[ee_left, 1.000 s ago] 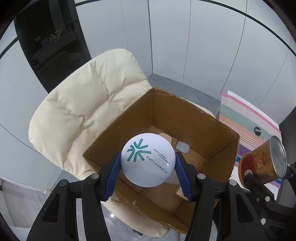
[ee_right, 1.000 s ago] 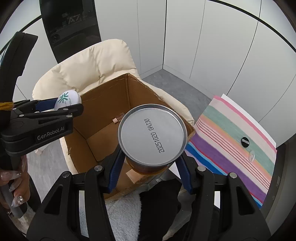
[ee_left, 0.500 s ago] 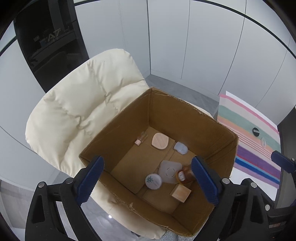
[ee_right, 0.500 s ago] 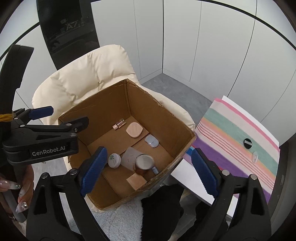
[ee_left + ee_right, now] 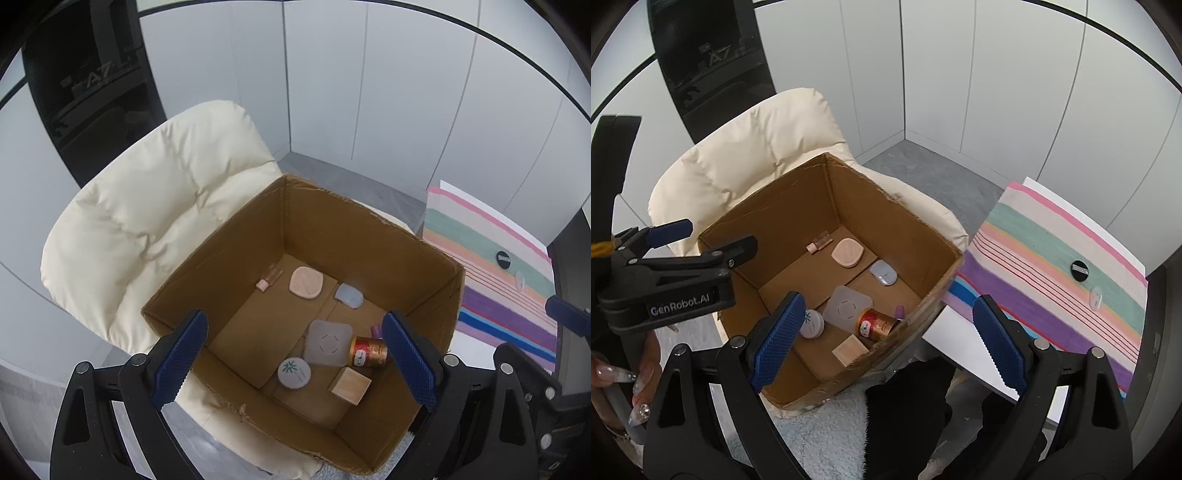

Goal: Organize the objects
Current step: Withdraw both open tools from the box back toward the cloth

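Note:
An open cardboard box (image 5: pixel 369 236) (image 5: pixel 908 218) rests on a cream padded chair. On its floor lie a white round jar (image 5: pixel 294 373) (image 5: pixel 812 325) with a green logo, a red and gold can (image 5: pixel 369 351) (image 5: pixel 877 325) on its side, a wooden block (image 5: pixel 350 386), a grey square pad (image 5: pixel 328 342), a peach compact (image 5: pixel 306 283), a pale blue mouse-like piece (image 5: pixel 349 295) and a small bottle (image 5: pixel 269 278). My left gripper (image 5: pixel 293 365) hangs open above the box, nothing between its blue pads. My right gripper (image 5: pixel 886 341) is open over the box's near right corner, empty.
The cream chair (image 5: pixel 147 221) backs the box on the left. A striped cloth (image 5: pixel 1063 273) on a white table lies to the right, with a black disc (image 5: pixel 1080 270) and a clear piece on it. A hand (image 5: pixel 628 376) holds the left tool. A pale fluffy rug (image 5: pixel 820 432) lies below.
Both grippers opened wide. The white jar left my left jaws and the can left my right jaws; both now lie on the box floor.

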The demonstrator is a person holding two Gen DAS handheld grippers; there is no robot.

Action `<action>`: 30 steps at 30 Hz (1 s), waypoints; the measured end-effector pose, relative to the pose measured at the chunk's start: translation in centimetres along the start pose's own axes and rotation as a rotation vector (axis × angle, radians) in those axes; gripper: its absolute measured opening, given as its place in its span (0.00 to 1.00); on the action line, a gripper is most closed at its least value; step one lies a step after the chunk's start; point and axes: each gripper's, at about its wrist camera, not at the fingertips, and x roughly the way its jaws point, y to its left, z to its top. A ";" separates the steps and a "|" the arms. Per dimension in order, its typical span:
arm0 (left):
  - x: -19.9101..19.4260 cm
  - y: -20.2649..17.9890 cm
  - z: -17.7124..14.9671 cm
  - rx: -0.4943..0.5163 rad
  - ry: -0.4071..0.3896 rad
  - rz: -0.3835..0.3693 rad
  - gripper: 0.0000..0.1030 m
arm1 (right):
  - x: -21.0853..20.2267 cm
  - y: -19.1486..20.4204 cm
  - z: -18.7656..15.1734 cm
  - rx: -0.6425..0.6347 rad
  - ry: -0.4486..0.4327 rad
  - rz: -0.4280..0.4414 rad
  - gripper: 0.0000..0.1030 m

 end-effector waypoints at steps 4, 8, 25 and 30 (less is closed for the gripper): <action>0.2 -1.4 0.0 0.028 -0.003 -0.018 0.94 | -0.2 -1.2 -0.3 0.025 0.000 -0.010 0.91; 0.4 -3.2 0.2 0.057 -0.005 -0.039 0.94 | -0.6 -3.1 -0.9 0.062 -0.004 -0.023 0.91; 0.0 -18.2 0.7 0.289 -0.024 -0.191 0.94 | -4.9 -16.0 -6.3 0.313 -0.013 -0.165 0.91; -0.2 -22.9 0.2 0.366 -0.021 -0.234 0.94 | -6.4 -19.8 -8.5 0.386 -0.017 -0.200 0.91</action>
